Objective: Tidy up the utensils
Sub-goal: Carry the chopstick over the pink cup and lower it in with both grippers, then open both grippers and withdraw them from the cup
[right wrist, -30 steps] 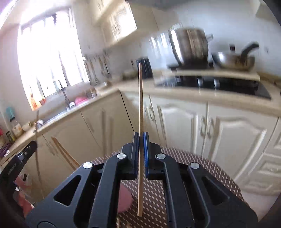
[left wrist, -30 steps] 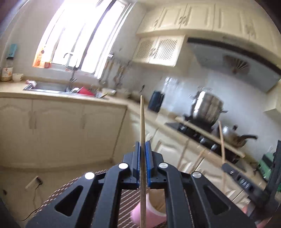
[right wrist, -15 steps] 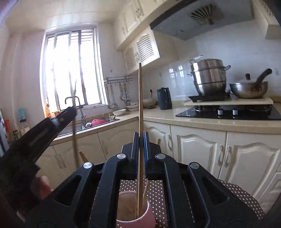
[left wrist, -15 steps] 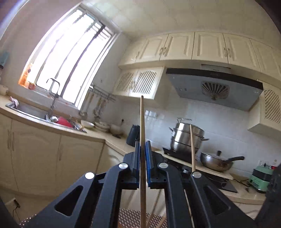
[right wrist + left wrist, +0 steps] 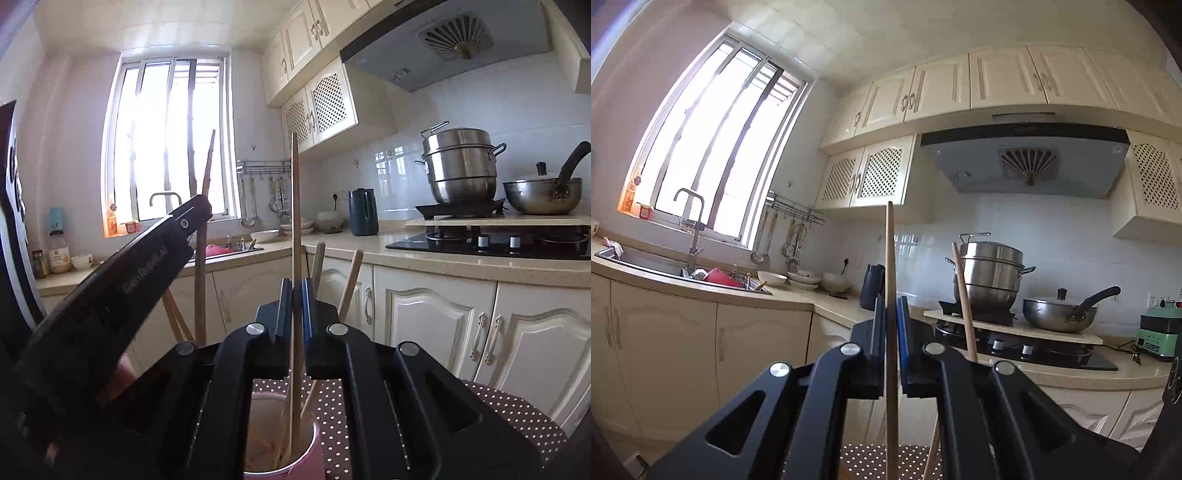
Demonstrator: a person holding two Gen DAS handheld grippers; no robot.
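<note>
Already several chopsticks stood in the pink cup [image 5: 291,458]; my right gripper [image 5: 294,295] pinched its chopstick [image 5: 294,206] tip-down inside it, my left gripper [image 5: 891,314] clamped another chopstick [image 5: 891,258], unreleased.

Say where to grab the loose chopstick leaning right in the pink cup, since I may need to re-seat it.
Grip the leaning chopstick on its bare upper shaft, above the pink cup rim. Come from the right, tongs level across it: that side looks clear, while the right tongs hold another chopstick beside it.
</note>
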